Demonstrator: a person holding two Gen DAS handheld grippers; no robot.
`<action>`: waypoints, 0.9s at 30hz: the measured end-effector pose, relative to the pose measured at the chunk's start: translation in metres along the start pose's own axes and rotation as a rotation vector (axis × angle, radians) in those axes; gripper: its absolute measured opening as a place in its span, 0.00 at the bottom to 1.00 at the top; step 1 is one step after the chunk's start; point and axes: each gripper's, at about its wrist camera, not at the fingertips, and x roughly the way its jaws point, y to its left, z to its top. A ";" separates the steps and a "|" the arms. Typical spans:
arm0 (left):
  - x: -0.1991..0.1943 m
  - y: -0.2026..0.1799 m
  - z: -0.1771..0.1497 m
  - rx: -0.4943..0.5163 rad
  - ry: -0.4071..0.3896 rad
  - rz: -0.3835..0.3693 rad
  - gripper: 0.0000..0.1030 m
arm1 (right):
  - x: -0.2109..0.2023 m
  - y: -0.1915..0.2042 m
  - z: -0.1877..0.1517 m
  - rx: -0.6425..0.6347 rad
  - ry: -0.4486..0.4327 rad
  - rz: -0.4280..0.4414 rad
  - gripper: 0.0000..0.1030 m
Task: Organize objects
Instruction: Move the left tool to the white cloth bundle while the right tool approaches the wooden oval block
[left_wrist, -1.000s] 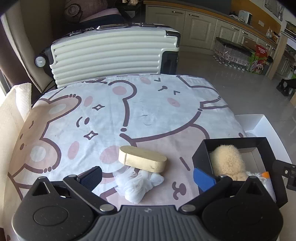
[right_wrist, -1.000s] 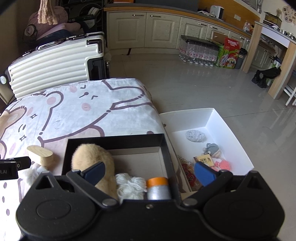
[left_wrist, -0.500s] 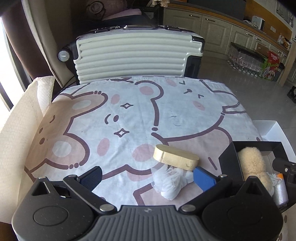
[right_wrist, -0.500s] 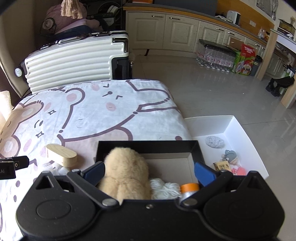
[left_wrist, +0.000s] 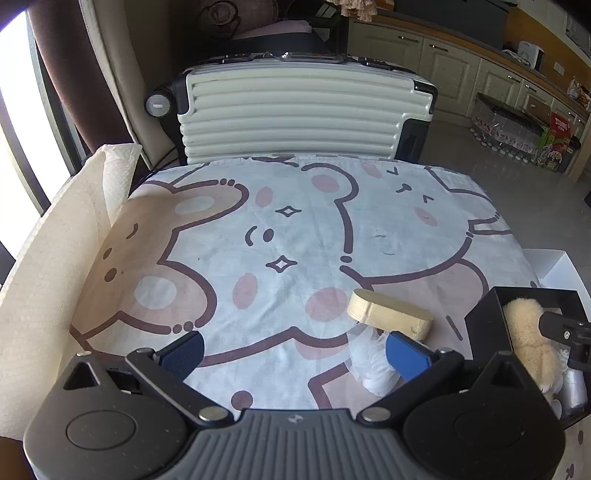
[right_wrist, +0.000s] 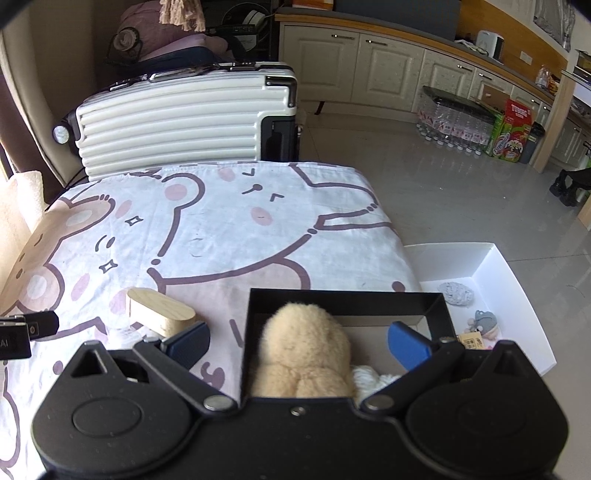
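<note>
Cartoon bears in pink and brown cover the tablecloth (left_wrist: 295, 229) on a table, with a ribbed cream suitcase (left_wrist: 295, 114) standing behind its far edge and kitchen cabinets beyond. An oval wooden block (left_wrist: 389, 314), pale and smooth, lies on the cloth near the right side, touching a crumpled white mesh bundle (left_wrist: 371, 363) just in front of it. To the right, a black box (right_wrist: 347, 301) holds a fluffy tan plush toy (right_wrist: 303, 354) and white yarn (right_wrist: 369, 376). A white box (right_wrist: 491, 269) past the table's right edge holds a grey knitted item and small trinkets. The left gripper (left_wrist: 293, 350) hovers with fingers spread wide, holding nothing. The right gripper (right_wrist: 299, 341) is likewise spread and empty, above the black box. Most of the cloth lies bare.
</note>
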 end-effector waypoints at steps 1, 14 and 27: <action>0.000 0.001 0.000 -0.001 -0.001 0.001 1.00 | 0.000 0.003 0.001 -0.003 -0.002 0.004 1.00; 0.006 0.011 0.001 -0.015 -0.004 0.002 1.00 | 0.004 0.033 0.015 -0.060 -0.005 0.046 1.00; 0.033 -0.012 -0.002 0.029 0.060 -0.112 0.88 | 0.011 0.073 0.070 -0.118 0.025 0.112 1.00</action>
